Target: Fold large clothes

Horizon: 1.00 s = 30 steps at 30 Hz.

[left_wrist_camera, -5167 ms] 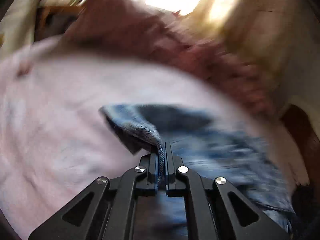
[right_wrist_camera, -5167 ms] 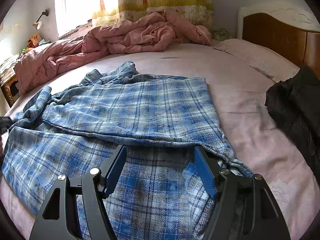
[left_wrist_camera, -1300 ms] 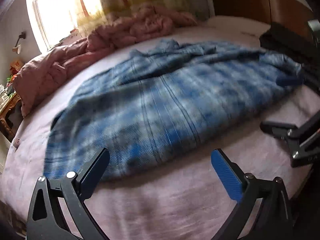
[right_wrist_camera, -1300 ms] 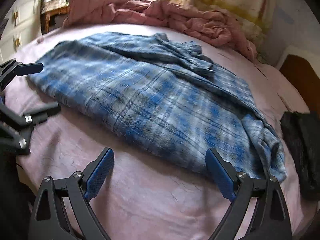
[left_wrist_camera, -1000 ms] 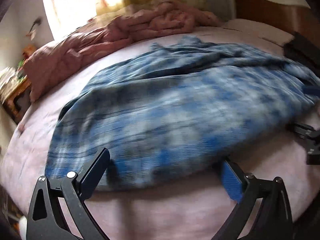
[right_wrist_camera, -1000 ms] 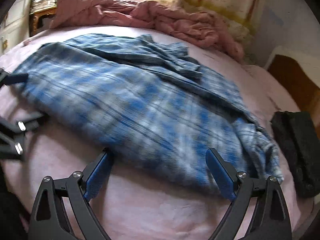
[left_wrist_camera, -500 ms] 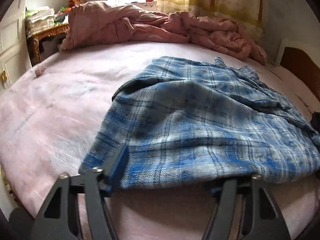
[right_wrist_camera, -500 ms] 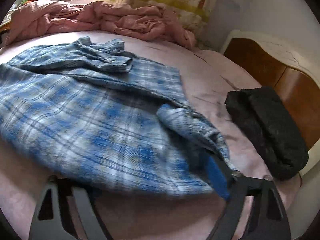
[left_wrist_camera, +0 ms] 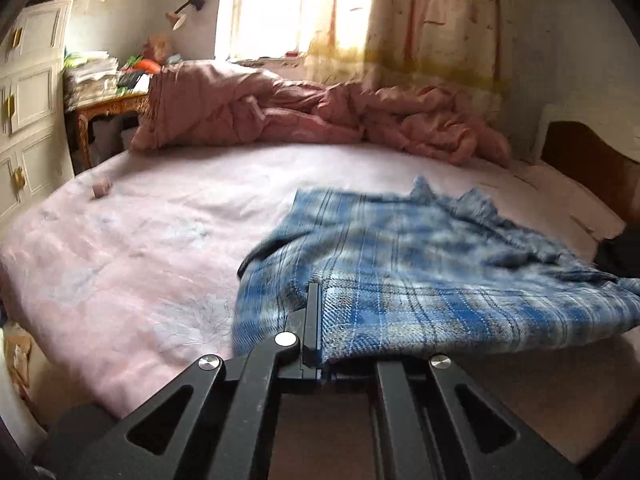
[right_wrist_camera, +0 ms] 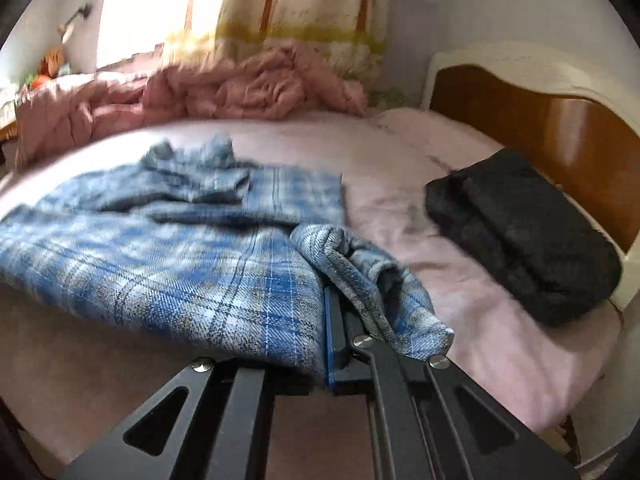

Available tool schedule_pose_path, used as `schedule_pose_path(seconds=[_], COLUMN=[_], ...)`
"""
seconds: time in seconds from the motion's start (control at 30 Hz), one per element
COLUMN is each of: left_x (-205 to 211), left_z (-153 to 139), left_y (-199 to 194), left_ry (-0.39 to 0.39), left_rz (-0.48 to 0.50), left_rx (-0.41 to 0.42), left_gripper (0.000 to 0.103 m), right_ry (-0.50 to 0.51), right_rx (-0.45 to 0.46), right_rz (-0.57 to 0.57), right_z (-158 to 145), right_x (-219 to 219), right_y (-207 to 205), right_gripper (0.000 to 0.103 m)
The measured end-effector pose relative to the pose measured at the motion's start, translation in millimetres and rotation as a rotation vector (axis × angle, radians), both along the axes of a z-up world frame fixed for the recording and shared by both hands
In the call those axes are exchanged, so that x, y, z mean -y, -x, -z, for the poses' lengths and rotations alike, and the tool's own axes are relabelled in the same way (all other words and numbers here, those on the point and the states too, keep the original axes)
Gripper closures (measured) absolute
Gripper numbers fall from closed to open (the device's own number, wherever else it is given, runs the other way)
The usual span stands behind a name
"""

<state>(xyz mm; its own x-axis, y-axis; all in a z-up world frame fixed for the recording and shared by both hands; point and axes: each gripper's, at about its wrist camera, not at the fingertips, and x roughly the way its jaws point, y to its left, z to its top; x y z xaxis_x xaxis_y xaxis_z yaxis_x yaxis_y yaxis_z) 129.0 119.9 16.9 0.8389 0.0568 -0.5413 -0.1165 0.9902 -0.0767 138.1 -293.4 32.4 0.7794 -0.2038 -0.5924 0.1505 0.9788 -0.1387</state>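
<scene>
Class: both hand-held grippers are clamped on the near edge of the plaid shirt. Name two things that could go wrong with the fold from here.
1. The plaid shirt is bunched by the right hand-held gripper, so creases may get folded in.
2. The left hand-held gripper pinches only the hem, which might slip free.

Motion blur smears the far half of the blue plaid shirt (left_wrist_camera: 420,240), its collar indistinct. Draped cloth hides one finger of the left gripper (left_wrist_camera: 320,328) and one of the right gripper (right_wrist_camera: 332,320). The picture's edge cuts off the dark folded garment (left_wrist_camera: 620,256) in the left wrist view.
</scene>
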Motion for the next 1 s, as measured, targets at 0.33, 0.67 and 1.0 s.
schedule_pose_path(seconds=[0.33, 0.67, 1.0], left_x=[10, 20, 20], left_z=[-39, -35, 20], left_y=[29, -134, -239], left_ry=[-0.029, -0.093, -0.017], left_rz=[0.056, 0.147, 0.150], left_rx=[-0.017, -0.234, -0.431], left_gripper=[0.101, 0.100, 0.100], right_ry=[-0.052, -0.081, -0.098], right_rx=[0.010, -0.009, -0.215], right_rz=[-0.021, -0.063, -0.069], right_z=[-47, -62, -1], right_x=[18, 23, 28], right_y=[56, -59, -190], right_gripper=[0.099, 0.099, 0.099])
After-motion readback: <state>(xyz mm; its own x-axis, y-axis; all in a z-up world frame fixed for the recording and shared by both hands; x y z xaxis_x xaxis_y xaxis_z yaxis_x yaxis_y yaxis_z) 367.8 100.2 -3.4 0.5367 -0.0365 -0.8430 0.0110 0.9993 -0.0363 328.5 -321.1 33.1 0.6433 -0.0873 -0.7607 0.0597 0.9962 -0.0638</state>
